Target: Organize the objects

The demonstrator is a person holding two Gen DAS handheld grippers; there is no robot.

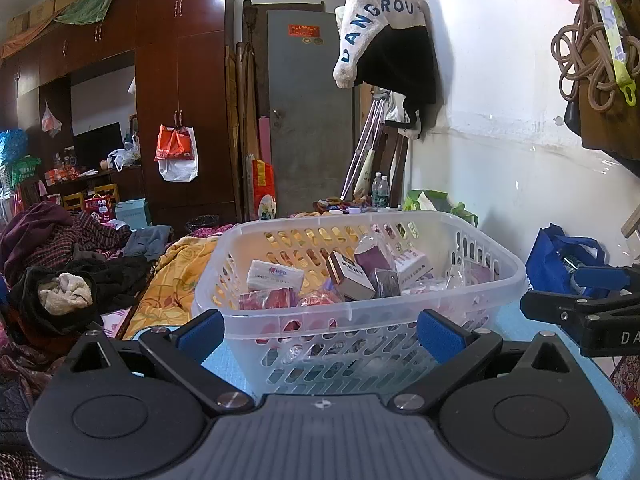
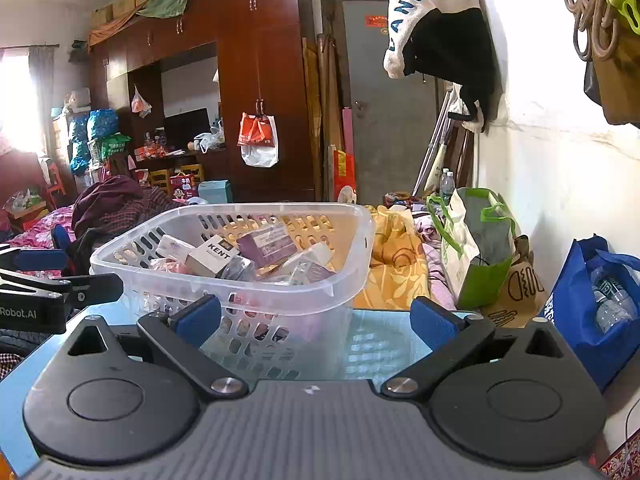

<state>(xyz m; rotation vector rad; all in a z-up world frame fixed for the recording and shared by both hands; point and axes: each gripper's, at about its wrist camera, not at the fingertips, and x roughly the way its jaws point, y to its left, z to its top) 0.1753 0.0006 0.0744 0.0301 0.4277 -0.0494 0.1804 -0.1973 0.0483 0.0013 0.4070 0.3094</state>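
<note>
Overall light: daylight, fairly bright in both views, colours strong.
Source: a window (image 2: 16, 104) at the far left of the right wrist view, blown out to white, washing out the curtain and bedding near it.
Wall: the white wall (image 2: 560, 128) is overexposed in the right wrist view; in the left wrist view the same wall (image 1: 500, 80) looks cooler and more even.
Glare: pale reflections on the glossy blue table top (image 2: 380, 344) and a sheen on the wardrobe (image 1: 192, 60) doors.
Shadows: soft; the hanging hoodie (image 1: 384, 32) casts a faint one on the wall.
Distortion: strong fisheye bending, dark corners.
Focus: sharp at centre, softer toward the edges.
</note>
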